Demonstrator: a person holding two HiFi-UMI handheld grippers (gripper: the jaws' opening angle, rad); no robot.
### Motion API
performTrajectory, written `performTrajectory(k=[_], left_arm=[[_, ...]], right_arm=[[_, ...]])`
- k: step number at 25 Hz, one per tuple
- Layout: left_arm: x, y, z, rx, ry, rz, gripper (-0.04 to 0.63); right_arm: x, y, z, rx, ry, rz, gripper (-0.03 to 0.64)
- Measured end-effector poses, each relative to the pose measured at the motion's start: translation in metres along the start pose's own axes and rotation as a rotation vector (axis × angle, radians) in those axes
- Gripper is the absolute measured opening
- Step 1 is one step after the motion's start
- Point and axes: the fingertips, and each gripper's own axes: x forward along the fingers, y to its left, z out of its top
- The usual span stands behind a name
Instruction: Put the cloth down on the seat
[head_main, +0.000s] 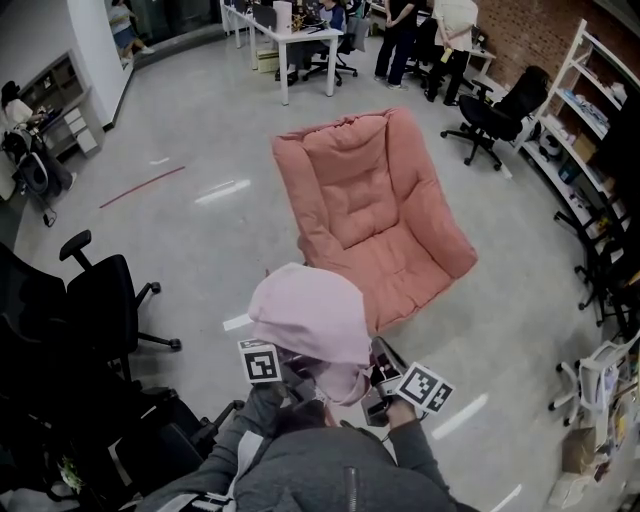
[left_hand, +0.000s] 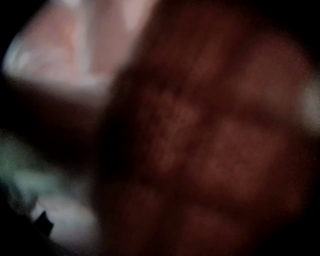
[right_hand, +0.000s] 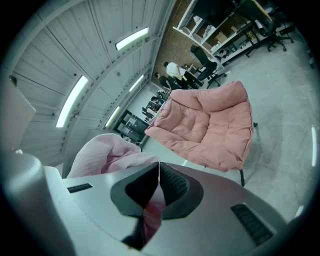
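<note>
The pink cloth (head_main: 310, 315) is bunched up in front of me, between my two grippers. Ahead on the floor stands the pink padded chair (head_main: 370, 210), its seat bare and tilted toward me. In the head view the left gripper's marker cube (head_main: 260, 361) shows under the cloth's left edge; its jaws are hidden. The left gripper view is filled by dark, blurred cloth (left_hand: 200, 140). My right gripper (right_hand: 159, 172) is shut on a fold of the cloth (right_hand: 107, 152), with the chair (right_hand: 210, 125) beyond it. Its marker cube (head_main: 425, 388) sits at the cloth's lower right.
Black office chairs (head_main: 100, 300) crowd the left side, and another (head_main: 495, 115) stands at the back right. A white desk (head_main: 290, 40) and several standing people (head_main: 420, 30) are at the back. White shelves (head_main: 590, 110) line the right wall.
</note>
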Motion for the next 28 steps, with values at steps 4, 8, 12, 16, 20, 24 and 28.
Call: performTrajectory(k=[4, 8, 12, 16, 20, 24, 28], left_arm=[[0.001, 0.008, 0.011, 0.001, -0.001, 0.006, 0.387], [-0.001, 0.016, 0.016, -0.007, 0.003, 0.014, 0.387], [-0.005, 0.022, 0.014, -0.023, 0.006, 0.027, 0.387], [-0.005, 0.027, 0.006, -0.031, 0.023, 0.038, 0.387], [0.006, 0.024, -0.001, -0.038, 0.049, 0.028, 0.387], [0.015, 0.025, 0.0, -0.042, 0.065, 0.019, 0.387], [0.032, 0.033, 0.006, -0.038, 0.081, 0.026, 0.387]], right_arm=[[0.013, 0.0, 0.002, 0.005, 0.005, 0.003, 0.011], [0.023, -0.002, 0.001, 0.017, 0.009, 0.0, 0.011], [0.025, -0.005, -0.005, 0.029, 0.015, -0.008, 0.011], [0.02, -0.013, -0.007, 0.043, 0.011, -0.023, 0.011], [0.01, -0.024, -0.002, 0.072, -0.009, -0.045, 0.011], [0.011, -0.031, 0.007, 0.087, -0.021, -0.056, 0.011], [0.018, -0.04, 0.024, 0.106, -0.021, -0.063, 0.011]])
